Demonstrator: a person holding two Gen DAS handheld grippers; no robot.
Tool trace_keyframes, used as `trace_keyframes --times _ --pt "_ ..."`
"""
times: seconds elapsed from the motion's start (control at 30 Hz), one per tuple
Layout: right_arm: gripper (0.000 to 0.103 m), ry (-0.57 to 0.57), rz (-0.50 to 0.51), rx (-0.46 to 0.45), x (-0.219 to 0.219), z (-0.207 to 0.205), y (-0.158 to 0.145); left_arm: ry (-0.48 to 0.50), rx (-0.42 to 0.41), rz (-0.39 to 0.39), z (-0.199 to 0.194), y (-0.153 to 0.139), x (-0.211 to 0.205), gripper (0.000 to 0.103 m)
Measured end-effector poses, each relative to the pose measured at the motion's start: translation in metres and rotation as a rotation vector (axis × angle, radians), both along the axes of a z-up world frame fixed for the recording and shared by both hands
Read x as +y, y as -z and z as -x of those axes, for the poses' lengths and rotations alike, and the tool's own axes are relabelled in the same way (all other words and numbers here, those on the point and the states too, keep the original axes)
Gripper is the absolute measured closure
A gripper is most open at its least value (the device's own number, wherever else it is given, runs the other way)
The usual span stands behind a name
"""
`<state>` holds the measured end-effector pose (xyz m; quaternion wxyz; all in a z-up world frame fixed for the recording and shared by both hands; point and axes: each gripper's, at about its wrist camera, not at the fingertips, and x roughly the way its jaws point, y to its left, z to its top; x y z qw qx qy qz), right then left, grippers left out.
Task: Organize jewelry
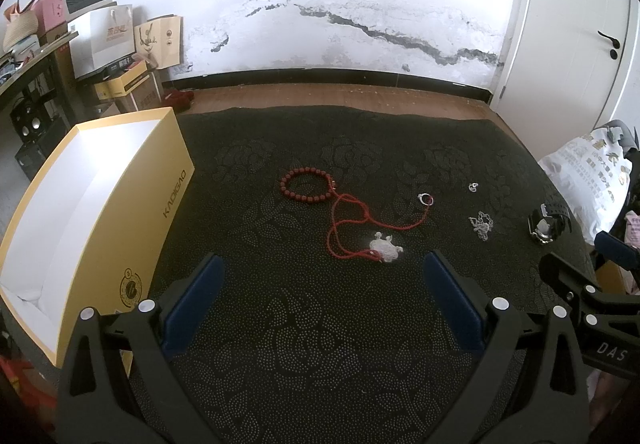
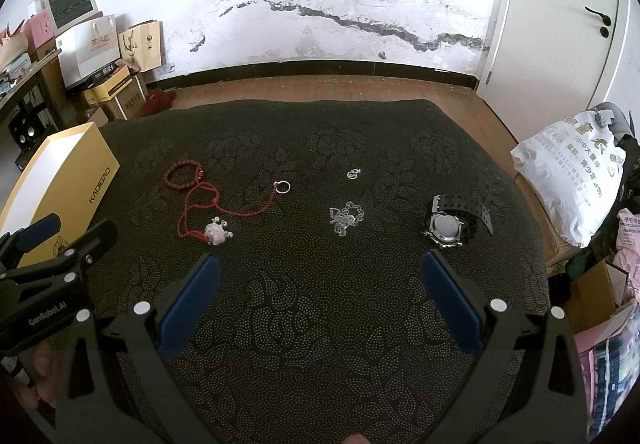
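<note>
**Jewelry spread out on the dark mat, nothing picked up**

Jewelry is all lying loose on the dark patterned mat point(image 2: 320, 324). Red bead bracelet point(image 2: 182, 174) sits toward the left, and right beside it a red cord necklace point(image 2: 224, 210) snakes across the mat, with a whitish pendant point(image 2: 216, 232) at its near end and a small silver ring point(image 2: 283, 186) at the far end. Around the middle there's a tangled silver chain point(image 2: 345, 219), and a tiny silver piece point(image 2: 353, 174) lies farther back, apart from the chain. Black wristwatch point(image 2: 450, 222) is off to the right, face up.

Yellow box point(image 1: 100, 212) stands open at the left edge of the mat, white inside; can't tell if anything's in it.

Both tongs are spread wide with nothing between the blue pads. Left gripper point(image 1: 324, 278) hangs over the near part of the mat, lined up roughly with the pendant. Right gripper point(image 2: 320, 278) hovers between the chain and the watch, well short of both.

White plastic bag point(image 2: 568, 172) sits past the mat on the right.
</note>
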<state>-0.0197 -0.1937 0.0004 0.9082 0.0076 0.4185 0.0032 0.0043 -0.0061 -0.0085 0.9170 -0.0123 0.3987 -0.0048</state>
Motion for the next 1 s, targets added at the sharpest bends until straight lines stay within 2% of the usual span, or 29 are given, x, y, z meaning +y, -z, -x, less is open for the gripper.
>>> trace_keyframes --times 1.0 --pt "0.006 0.002 0.000 0.000 -0.0003 0.0018 -0.0012 0.000 0.007 0.005 -0.0001 0.0020 0.0016 0.006"
